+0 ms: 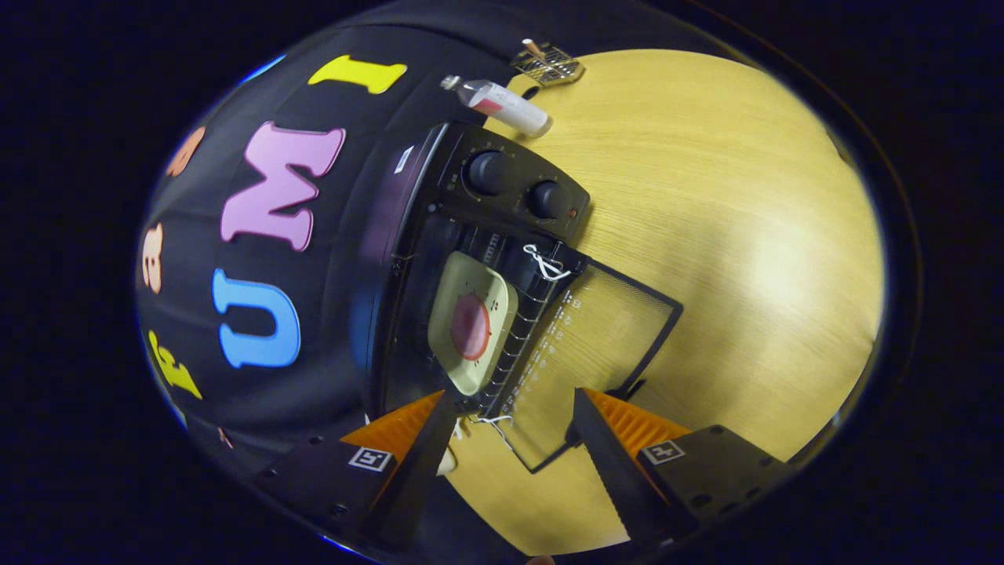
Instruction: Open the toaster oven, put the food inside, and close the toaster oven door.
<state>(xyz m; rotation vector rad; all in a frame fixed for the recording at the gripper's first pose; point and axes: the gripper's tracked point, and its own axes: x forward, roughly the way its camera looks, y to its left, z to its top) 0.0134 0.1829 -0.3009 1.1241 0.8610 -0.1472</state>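
The black toaster oven (471, 235) with two knobs (518, 184) stands on the wooden table against the booth wall. Its glass door (604, 329) is open and lies flat over the table. Inside, on the wire rack (522, 326), rests a pale square plate (471, 329) carrying a round pink piece of food (471, 327). My gripper (515, 396) is open just in front of the oven mouth. One fingertip is by the rack's near corner, the other over the door's glass. Nothing is held between the fingers.
A white bottle (502, 102) with a pink label lies on the table (745, 235) beyond the oven, with a small wire basket (549, 64) past it. White strings (545, 263) are tied at the rack's corners. Open tabletop spreads beside the door.
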